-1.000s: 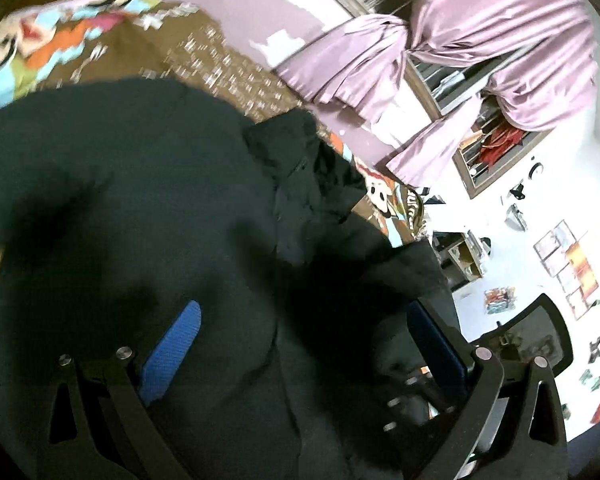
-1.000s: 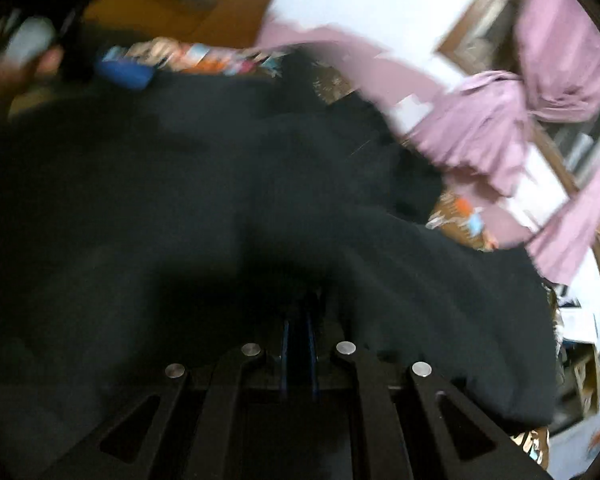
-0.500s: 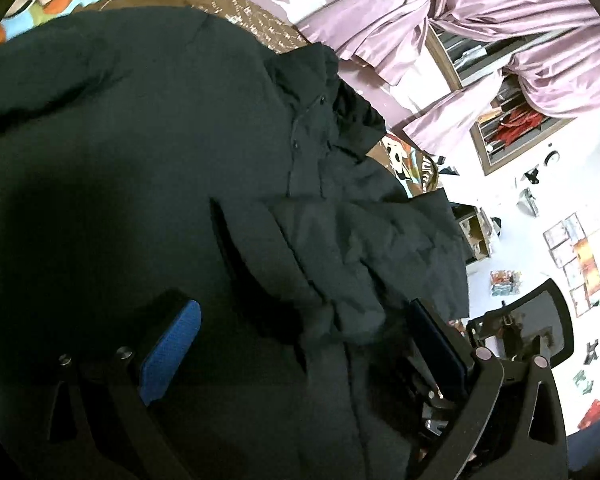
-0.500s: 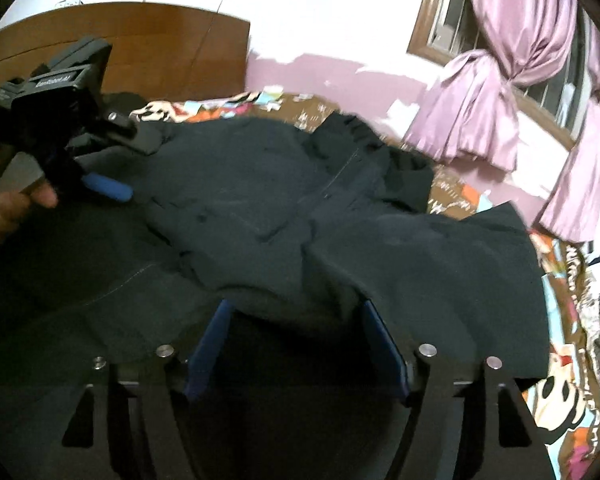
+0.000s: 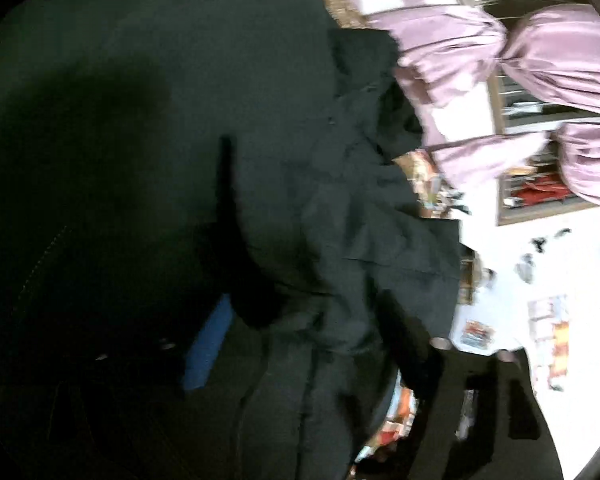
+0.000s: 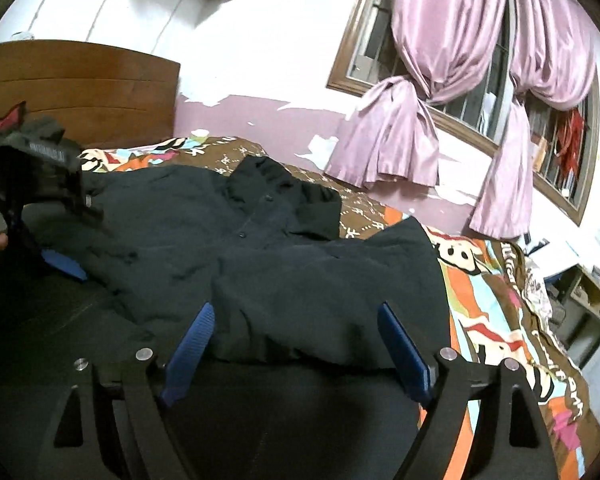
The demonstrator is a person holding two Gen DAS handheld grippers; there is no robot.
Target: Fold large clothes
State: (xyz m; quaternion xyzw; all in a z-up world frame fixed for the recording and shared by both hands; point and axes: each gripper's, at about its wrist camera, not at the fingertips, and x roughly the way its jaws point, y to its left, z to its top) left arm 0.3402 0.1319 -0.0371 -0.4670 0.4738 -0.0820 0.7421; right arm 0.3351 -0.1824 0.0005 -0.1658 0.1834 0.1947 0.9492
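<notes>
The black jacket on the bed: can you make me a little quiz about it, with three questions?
1. True or false: the right gripper has its jaws wide open above the black jacket.
2. What colour are the curtains by the window: A green, B pink-purple, C yellow?
3. What lies under the jacket: the bare floor or a colourful bedspread?

Key
1. True; nothing is between its blue pads.
2. B.
3. The colourful bedspread, which shows to the right of the jacket.
</notes>
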